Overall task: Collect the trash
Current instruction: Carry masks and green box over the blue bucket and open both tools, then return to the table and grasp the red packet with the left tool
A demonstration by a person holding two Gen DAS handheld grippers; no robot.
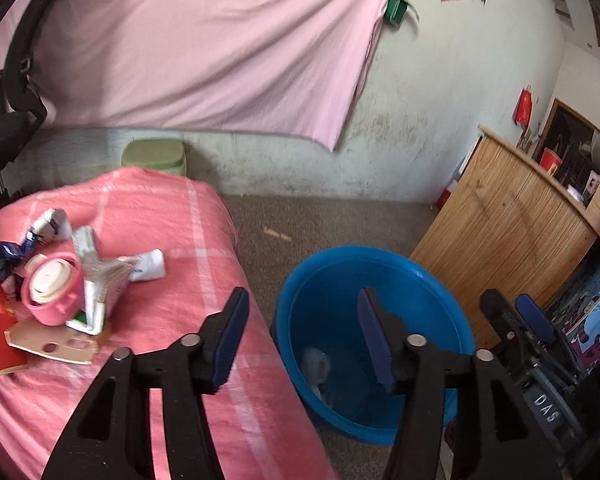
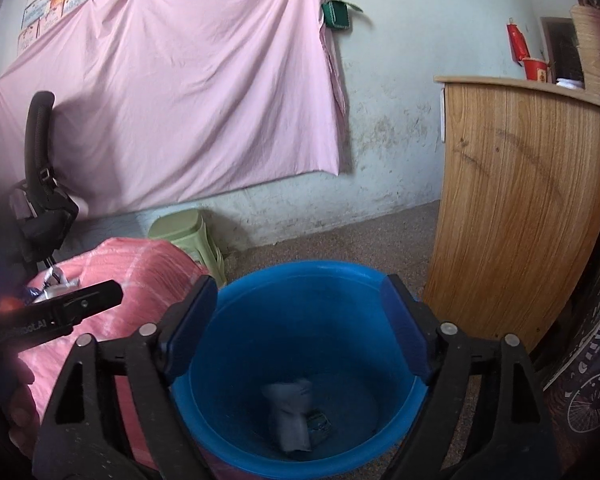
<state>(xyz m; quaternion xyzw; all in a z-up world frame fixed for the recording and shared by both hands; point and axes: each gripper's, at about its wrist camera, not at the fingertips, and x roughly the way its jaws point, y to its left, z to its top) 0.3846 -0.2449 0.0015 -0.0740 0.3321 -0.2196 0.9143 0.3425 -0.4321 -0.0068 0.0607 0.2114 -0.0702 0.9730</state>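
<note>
Both fingers spread, empty | blue bucket (image 2: 300, 320): crumpled grey wrapper (image 2: 292, 420) inside | trash pile (image 1: 60, 280) on pink cloth

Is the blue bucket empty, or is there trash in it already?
Not empty. The blue bucket already holds a crumpled grey-white wrapper and a smaller dark scrap on its bottom. Most of it is unfilled.

The blue bucket (image 2: 300, 280) is smooth, slightly glossy plastic. The pink checked cloth (image 1: 188, 216) over the bed looks soft and matt. Near its left edge lie crumpled paper cartons (image 1: 100, 280), a glossy pink plastic cup (image 1: 54, 292) and shiny foil wrappers (image 1: 0, 260). The cabinet (image 2: 520, 208) shows wood grain; the floor (image 1: 320, 220) looks rough.
</note>
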